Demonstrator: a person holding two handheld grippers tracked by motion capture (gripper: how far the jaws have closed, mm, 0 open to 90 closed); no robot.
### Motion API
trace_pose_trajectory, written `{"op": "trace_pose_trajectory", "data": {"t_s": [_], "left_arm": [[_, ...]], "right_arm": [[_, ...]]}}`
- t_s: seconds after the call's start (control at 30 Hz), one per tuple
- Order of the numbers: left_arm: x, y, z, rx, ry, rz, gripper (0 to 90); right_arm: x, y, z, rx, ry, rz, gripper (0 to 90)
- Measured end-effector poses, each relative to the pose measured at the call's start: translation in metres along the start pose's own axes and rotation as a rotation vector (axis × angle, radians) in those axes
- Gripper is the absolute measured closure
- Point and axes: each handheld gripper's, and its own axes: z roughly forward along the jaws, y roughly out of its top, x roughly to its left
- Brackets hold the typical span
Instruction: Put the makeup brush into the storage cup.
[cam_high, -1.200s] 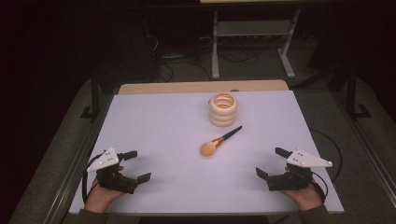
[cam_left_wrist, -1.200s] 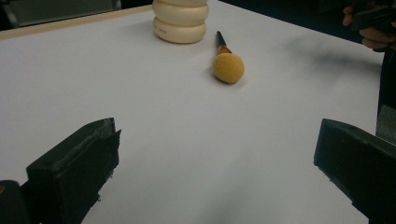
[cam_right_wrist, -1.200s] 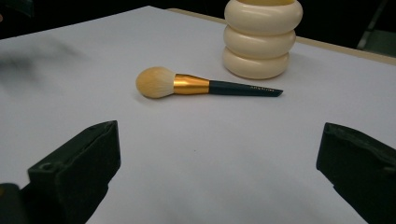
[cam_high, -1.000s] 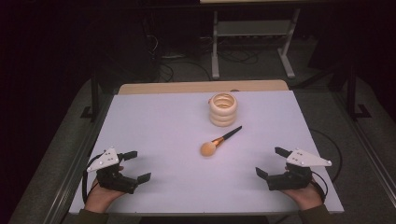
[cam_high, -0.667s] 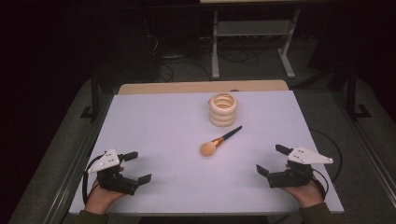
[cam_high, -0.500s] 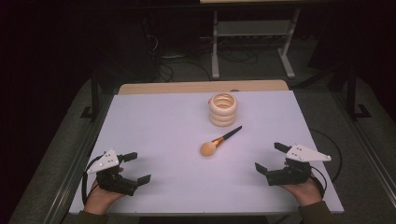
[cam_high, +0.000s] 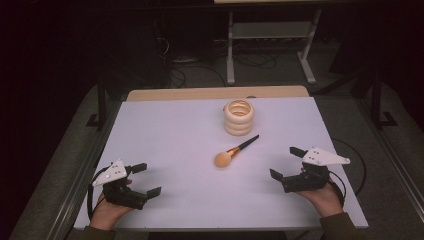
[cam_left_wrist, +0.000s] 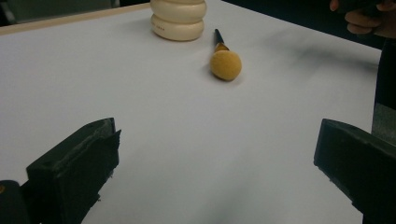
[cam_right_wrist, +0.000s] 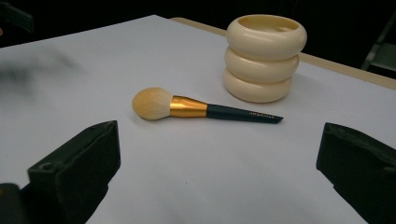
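High view: two hands come in from the bottom edge, each wrapped round a black two-jaw gripper near the table's (cam_high: 165, 130) front corners. The left gripper (cam_high: 145, 179) sits low by the front-left corner, its grey three-cornered plate on top, its jaws spread wide with nothing between them and aimed inward toward the middle of the white tabletop. The left hand (cam_high: 106, 212) lies behind it with the wrist at the table's edge. The right gripper (cam_high: 286, 163) sits by the front-right corner, likewise wide open and holding nothing, its jaws pointing left and slightly away from the person. The right hand (cam_high: 325, 195) cups it from below and behind, and a cable loops off to the right.

The makeup brush (cam_high: 235, 151) lies flat on the table between the two grippers but farther from the person, well apart from both. Its round orange-tan head points toward the near side, and its dark handle slants up and right toward the cream ringed holder (cam_high: 238, 116), which stands upright just beyond the handle's tip.

In the right gripper view, the brush (cam_right_wrist: 196, 108) lies crosswise ahead of the open jaws, with a gold ferrule between head and handle, and the holder (cam_right_wrist: 265, 57) stands behind it. In the left gripper view, the brush (cam_left_wrist: 224, 60) shows head-first, far ahead of the spread jaws.
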Motion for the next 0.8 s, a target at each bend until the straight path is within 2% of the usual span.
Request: {"op": "trace_pose_trajectory", "data": {"t_s": [0.33,0.43,0.6,0.8], "left_arm": [[0.0,0.001,0.0,-0.001,-0.003,0.003,0.0],[0.0,0.0,0.0,-0.003,-0.003,-0.001,0.0],[0.001,0.0,-0.001,-0.001,-0.003,0.008,0.0],[0.0,0.001,0.0,-0.002,-0.004,0.001,0.0]], "right_arm": [[0.0,0.008,0.008,0.024,0.031,-0.023,0.0],[0.0,0.01,0.013,0.046,0.046,-0.031,0.0],[-0.001,0.013,0.017,0.064,0.056,-0.028,0.0],[-0.003,0.019,0.02,0.059,0.061,-0.039,0.0]]}}
